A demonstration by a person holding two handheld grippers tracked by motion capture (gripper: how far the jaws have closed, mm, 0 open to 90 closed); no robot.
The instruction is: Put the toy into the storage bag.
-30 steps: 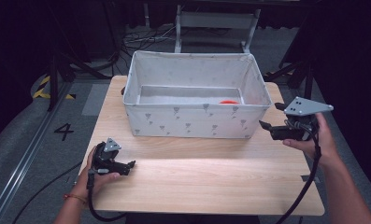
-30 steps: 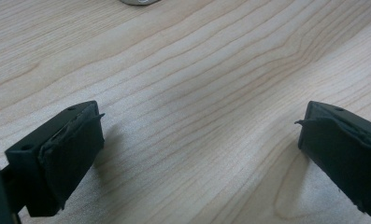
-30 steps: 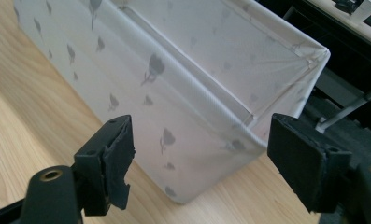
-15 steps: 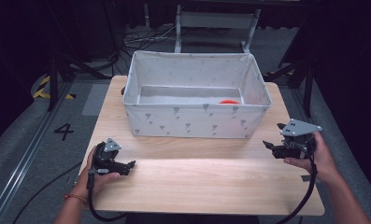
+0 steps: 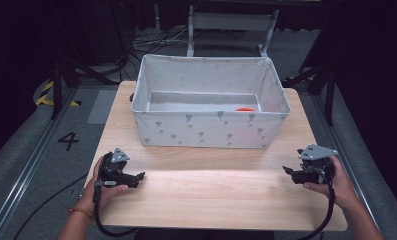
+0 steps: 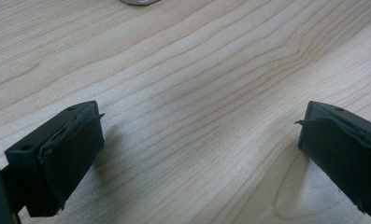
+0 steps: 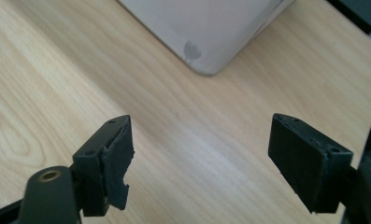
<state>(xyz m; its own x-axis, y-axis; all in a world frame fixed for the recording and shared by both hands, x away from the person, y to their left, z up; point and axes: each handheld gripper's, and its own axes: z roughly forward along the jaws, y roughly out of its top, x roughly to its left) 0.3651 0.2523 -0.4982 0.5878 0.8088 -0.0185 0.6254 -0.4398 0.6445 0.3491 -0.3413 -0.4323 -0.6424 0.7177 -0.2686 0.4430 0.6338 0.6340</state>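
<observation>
A white fabric bin (image 5: pixel 211 131) with a grey print stands at the back middle of the wooden table (image 5: pixel 216 192). Something orange-red (image 5: pixel 245 109) lies on its floor near the right wall, mostly hidden. My left gripper (image 5: pixel 140 176) rests low at the table's front left, jaws pointing right; its own view shows it open (image 6: pixel 199 140) over bare wood. My right gripper (image 5: pixel 287 171) is at the front right, jaws pointing left, open (image 7: pixel 199 161) with nothing between them. A corner of the bin (image 7: pixel 206 32) shows beyond its jaws.
Dark floor with cables, metal stands and a yellow-black tape mark surrounds the table. A grey mat with the number 4 (image 5: pixel 68 141) lies to the left. The bin takes up the table's back half; bare wood runs across the front between the two grippers.
My right gripper has come down from beside the bin's right front corner to just above the table at the front right. The left gripper has stayed put.
</observation>
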